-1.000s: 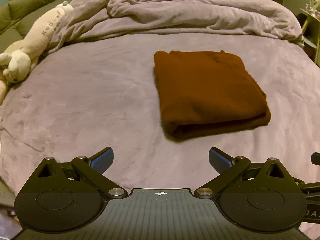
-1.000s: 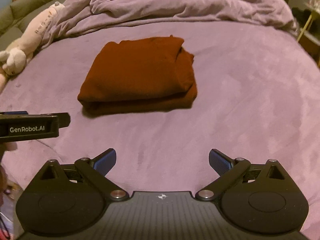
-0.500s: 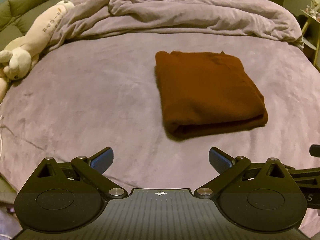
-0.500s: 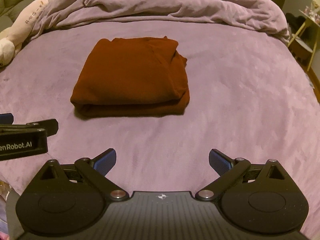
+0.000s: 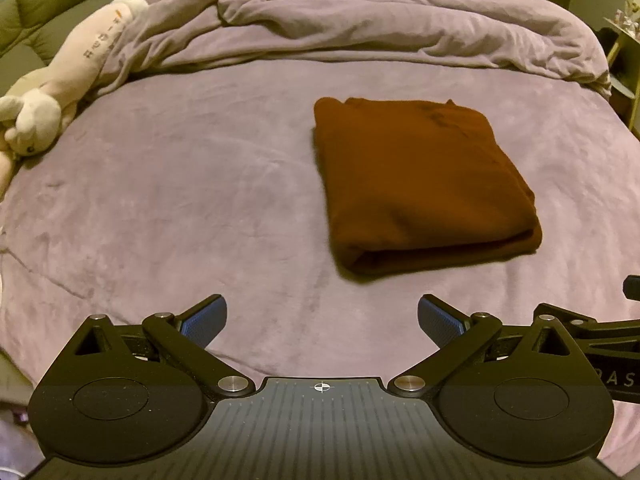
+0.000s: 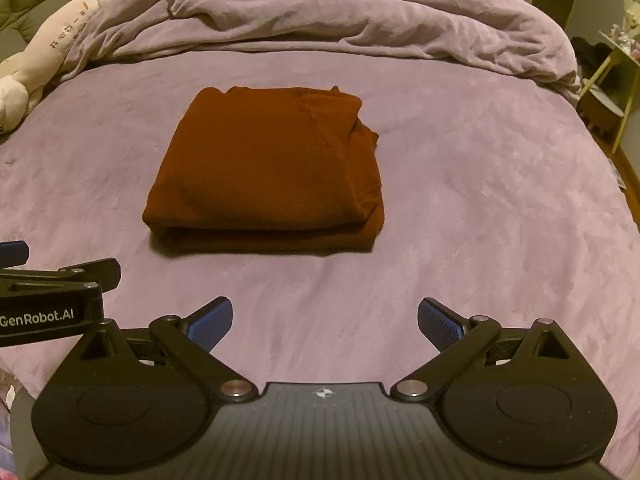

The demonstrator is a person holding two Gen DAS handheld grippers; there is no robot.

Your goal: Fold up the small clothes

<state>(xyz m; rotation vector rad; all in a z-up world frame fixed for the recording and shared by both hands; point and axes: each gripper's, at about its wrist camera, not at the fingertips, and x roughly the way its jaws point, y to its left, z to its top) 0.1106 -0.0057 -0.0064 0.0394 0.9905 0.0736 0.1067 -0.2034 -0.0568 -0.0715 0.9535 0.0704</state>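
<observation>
Left gripper (image 5: 322,318): nearest the camera, held low over the bed, its two blue-padded fingers spread wide with nothing between them.
Right gripper (image 6: 325,320): just beside the left one, also low over the bed, fingers wide apart and holding nothing. The left gripper's black body, printed "GenRobot.AI", shows at the left edge of the right wrist view.
Bed (image 5: 180,200): covered with a soft purple sheet that fills most of both views.
Garment (image 5: 420,184): a rust-brown piece of clothing folded into a thick rectangle, lying flat on the sheet ahead of both grippers, touching neither. Its folded edge faces the cameras.
Stuffed toy (image 5: 60,92): cream-coloured, lying along the bed's left edge, well apart from the garment.
Duvet (image 5: 360,28): purple, bunched in rumpled folds across the far end of the bed.
Side table (image 6: 612,84): yellow-legged, at the far right beyond the bed.
</observation>
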